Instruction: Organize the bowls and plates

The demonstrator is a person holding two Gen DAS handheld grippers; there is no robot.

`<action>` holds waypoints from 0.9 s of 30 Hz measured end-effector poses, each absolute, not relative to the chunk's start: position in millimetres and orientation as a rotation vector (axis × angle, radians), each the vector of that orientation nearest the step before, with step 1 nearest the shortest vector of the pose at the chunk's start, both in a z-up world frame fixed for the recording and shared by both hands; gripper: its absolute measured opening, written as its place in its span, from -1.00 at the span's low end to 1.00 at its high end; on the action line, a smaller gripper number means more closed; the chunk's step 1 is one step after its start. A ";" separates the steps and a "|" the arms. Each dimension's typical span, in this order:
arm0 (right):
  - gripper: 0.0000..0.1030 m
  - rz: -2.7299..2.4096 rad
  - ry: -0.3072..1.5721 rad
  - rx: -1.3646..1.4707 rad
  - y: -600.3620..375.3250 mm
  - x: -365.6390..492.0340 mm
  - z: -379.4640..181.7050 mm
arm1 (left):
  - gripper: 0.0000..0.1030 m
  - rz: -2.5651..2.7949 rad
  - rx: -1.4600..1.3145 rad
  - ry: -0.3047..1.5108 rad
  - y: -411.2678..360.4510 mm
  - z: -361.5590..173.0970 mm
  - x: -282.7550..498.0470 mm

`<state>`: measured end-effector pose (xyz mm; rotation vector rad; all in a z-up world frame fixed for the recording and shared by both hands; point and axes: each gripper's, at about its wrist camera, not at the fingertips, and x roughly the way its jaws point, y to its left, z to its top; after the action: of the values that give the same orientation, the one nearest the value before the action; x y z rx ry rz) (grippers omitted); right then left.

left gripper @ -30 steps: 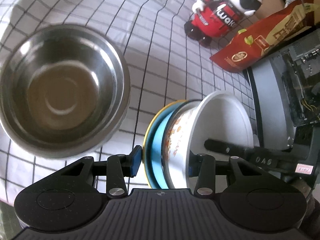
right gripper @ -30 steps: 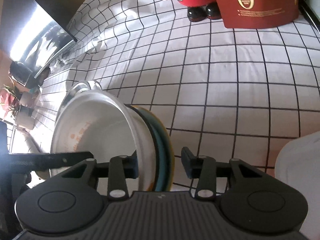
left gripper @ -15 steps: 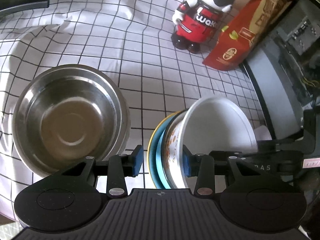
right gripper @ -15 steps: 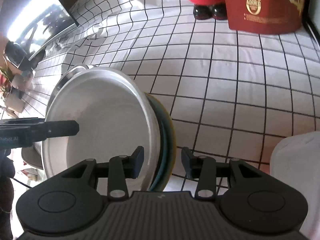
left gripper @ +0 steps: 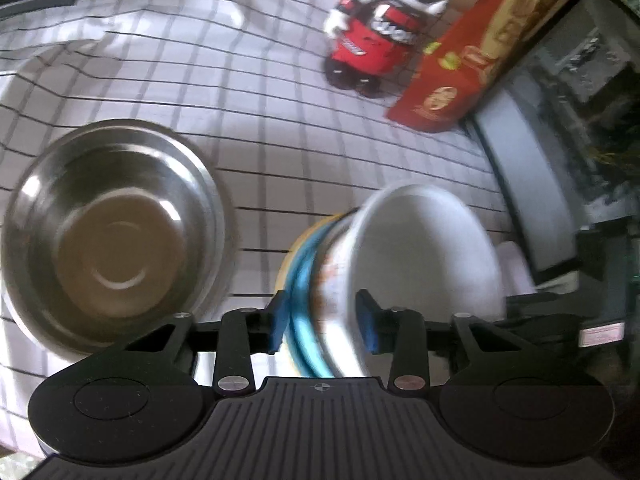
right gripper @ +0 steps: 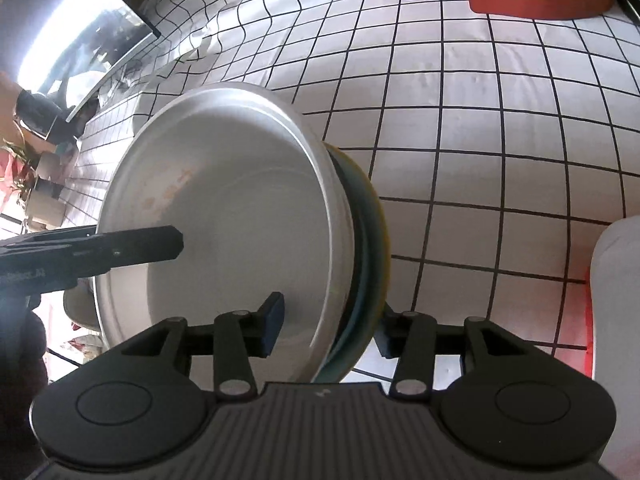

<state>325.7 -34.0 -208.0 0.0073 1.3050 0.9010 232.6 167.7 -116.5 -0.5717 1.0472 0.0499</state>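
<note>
Glossy white bowl (right gripper: 240, 208) on rimmed plates (left gripper: 304, 280), left fingers (left gripper: 278, 320) clenching it, right fingers (right gripper: 272, 322) released.

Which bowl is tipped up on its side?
The white bowl, tipped sideways against the blue and yellow plates between both grippers. The steel bowl sits flat, mouth up, on the checked cloth.

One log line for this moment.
left gripper: jaws just closing on tilted white bowl-and-plates stack | right gripper: jaws just opening, stack between
</note>
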 end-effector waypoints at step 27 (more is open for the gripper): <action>-0.08 0.911 1.175 -0.063 -28.3 334.6 -185.7 | -0.20 0.173 -0.703 1.064 168.7 -125.4 201.4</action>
<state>334.6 -28.3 -185.7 -0.0634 1.1751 0.9109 201.4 168.7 -125.4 -0.7032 1.0638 0.1729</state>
